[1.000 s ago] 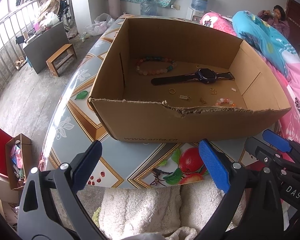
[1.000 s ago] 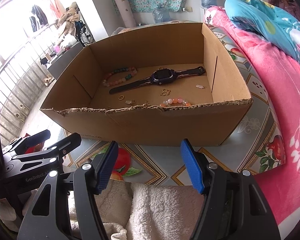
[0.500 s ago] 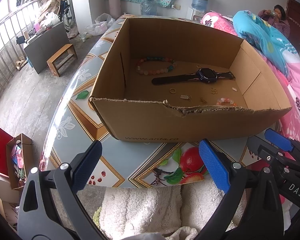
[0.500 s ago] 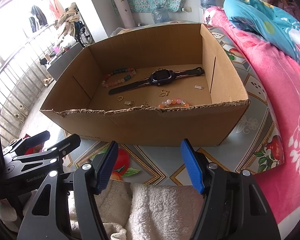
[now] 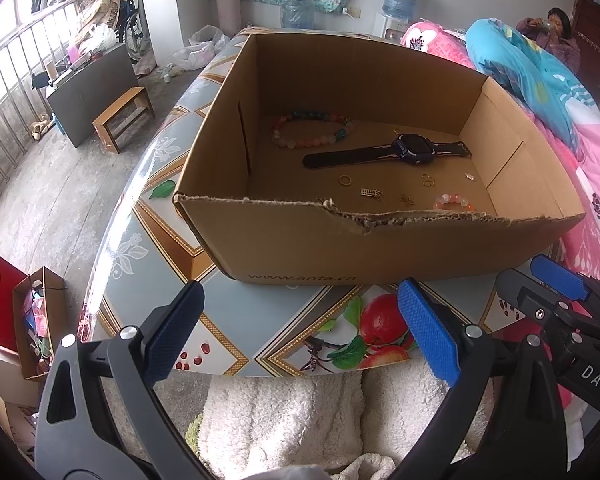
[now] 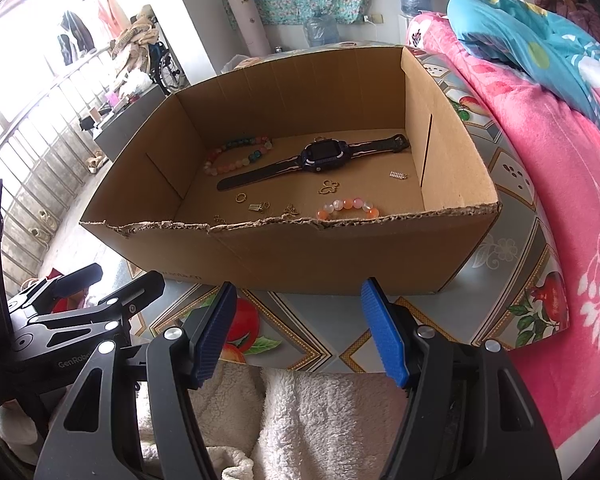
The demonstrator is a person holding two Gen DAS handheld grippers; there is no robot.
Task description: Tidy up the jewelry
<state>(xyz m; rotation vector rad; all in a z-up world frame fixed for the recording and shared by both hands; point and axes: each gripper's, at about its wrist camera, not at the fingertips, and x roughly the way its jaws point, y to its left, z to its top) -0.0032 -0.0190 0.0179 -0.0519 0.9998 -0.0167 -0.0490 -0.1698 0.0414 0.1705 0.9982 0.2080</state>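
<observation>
The jewelry lies loose on the floor of an open cardboard box point(image 6: 340, 256) that stands on the patterned table point(image 6: 512, 248): a dark watch point(image 6: 324, 156) stretched flat across the middle, a multicoloured bead bracelet point(image 6: 238, 156) towards the far left corner, an orange-and-white bead bracelet point(image 6: 348, 208) close behind the torn near wall, a gold ring point(image 6: 240, 198), and several small gold charms point(image 6: 329, 187) scattered between them, all apart from one another except that the watch strap runs just beside the larger bracelet. Nothing has been picked up or grouped, so by my reading the task stands at its very start, the sorting not yet begun. The right gripper point(image 6: 300, 332) hovers above the near table edge in front of the box, its blue pads spread with nothing between them; the left gripper point(image 5: 300, 332) hangs beside it, likewise spread and empty, well short of the box. The next move calls for one gripper to pass over the ragged near wall and come down onto a piece. The orange bracelet is nearest; the thin ring and charms lie flat on the cardboard and would likely need a careful, narrow pinch.
</observation>
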